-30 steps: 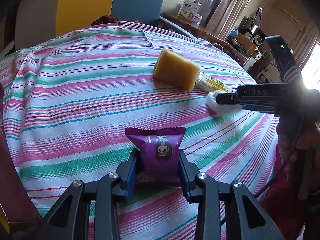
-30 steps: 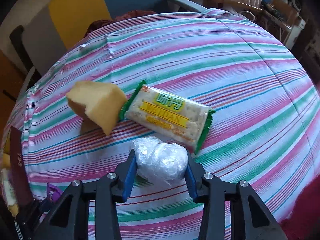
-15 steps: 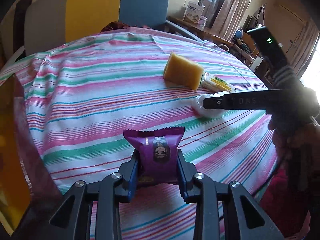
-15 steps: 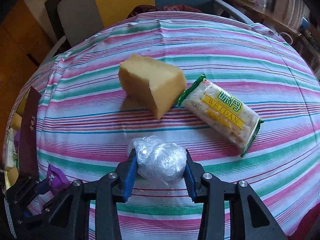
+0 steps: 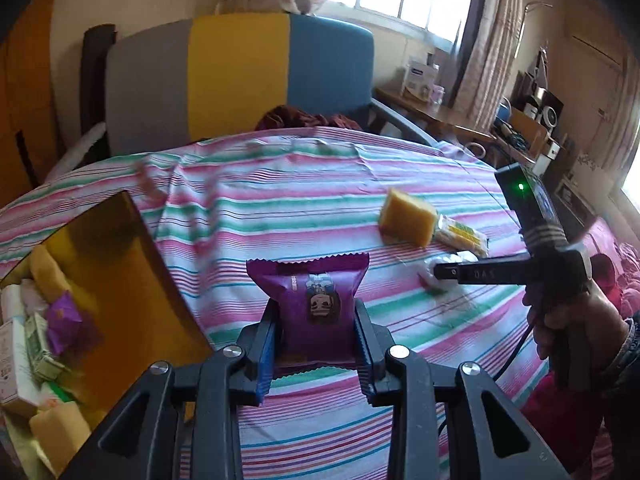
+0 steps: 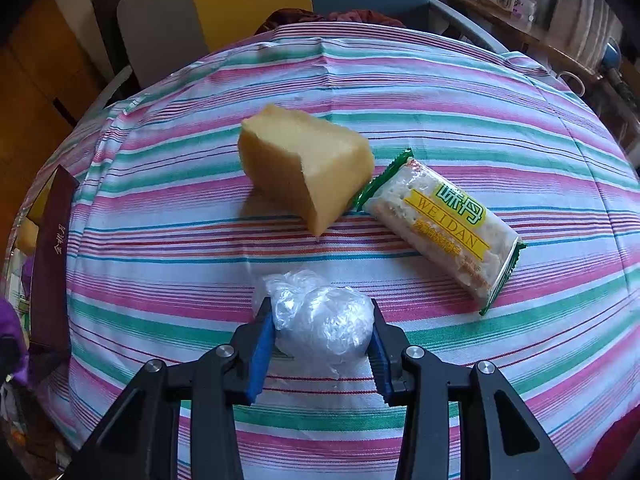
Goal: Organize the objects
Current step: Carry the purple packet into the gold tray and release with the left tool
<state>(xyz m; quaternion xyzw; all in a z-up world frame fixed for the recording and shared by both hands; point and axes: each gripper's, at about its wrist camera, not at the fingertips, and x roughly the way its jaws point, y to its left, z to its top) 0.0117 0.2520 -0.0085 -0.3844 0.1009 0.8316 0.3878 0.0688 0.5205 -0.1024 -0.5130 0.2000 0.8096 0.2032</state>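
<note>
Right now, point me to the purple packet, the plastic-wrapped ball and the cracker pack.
purple packet (image 5: 316, 304): left wrist view, on its printed front face.
plastic-wrapped ball (image 6: 324, 322): right wrist view, on the middle of the wrap.
cracker pack (image 6: 444, 226): right wrist view, on the yellow label.

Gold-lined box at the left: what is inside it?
The gold-lined box holds a purple packet, green-and-white wrapped packets and yellow cake pieces. Its wall and the frame edge hide the rest.
</note>
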